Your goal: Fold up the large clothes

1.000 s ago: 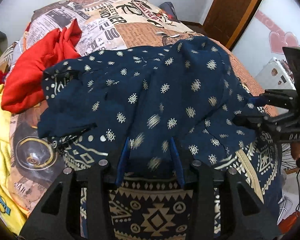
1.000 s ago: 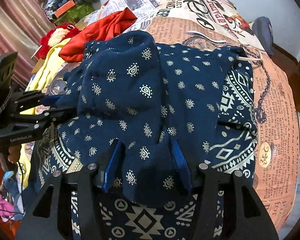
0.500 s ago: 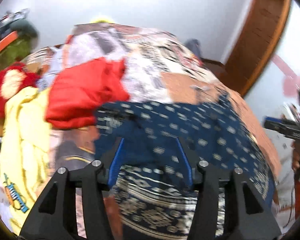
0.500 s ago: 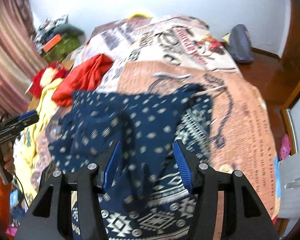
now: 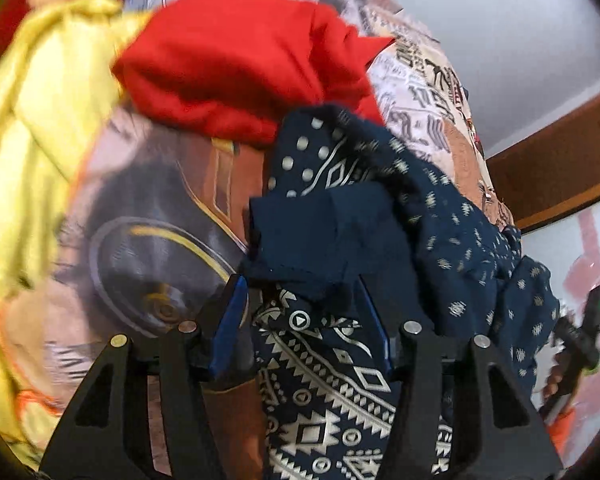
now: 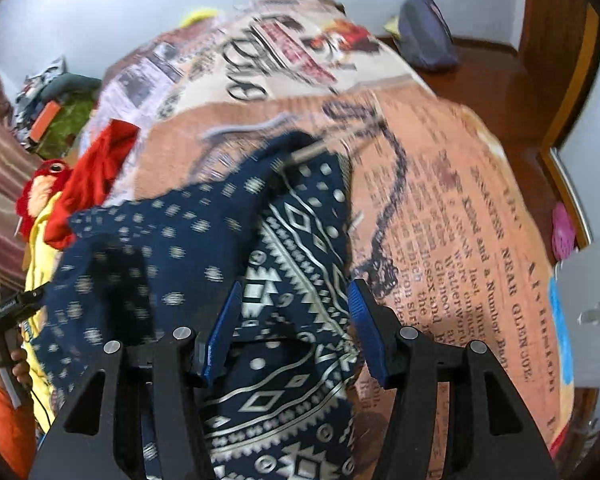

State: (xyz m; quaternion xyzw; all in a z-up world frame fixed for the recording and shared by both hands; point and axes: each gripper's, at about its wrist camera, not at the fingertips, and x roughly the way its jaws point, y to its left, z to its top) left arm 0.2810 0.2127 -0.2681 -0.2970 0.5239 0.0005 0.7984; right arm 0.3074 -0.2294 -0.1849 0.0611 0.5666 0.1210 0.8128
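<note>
A large navy garment [image 5: 440, 232] with white dots and a geometric border lies crumpled on the bed; it also shows in the right wrist view [image 6: 188, 248]. My left gripper [image 5: 302, 292] is open, low over the garment's left edge, its blue fingers [image 5: 230, 312] either side of a plain dark fold. My right gripper [image 6: 292, 300] is open over the patterned border at the garment's right side, cloth lying between its fingers [image 6: 362, 320]. Both views are blurred.
A red garment [image 5: 236, 64] and a yellow one [image 5: 32, 128] lie left of the navy one on the newspaper-print bedspread [image 6: 440, 208]. A red plush toy [image 6: 40, 188] sits at the bed's left. Wooden floor and a grey bag [image 6: 424, 36] lie beyond.
Both grippers have let go of the navy cloth and opened. The left one swung left and down towards the garment's left edge; the right one moved to its right border.
</note>
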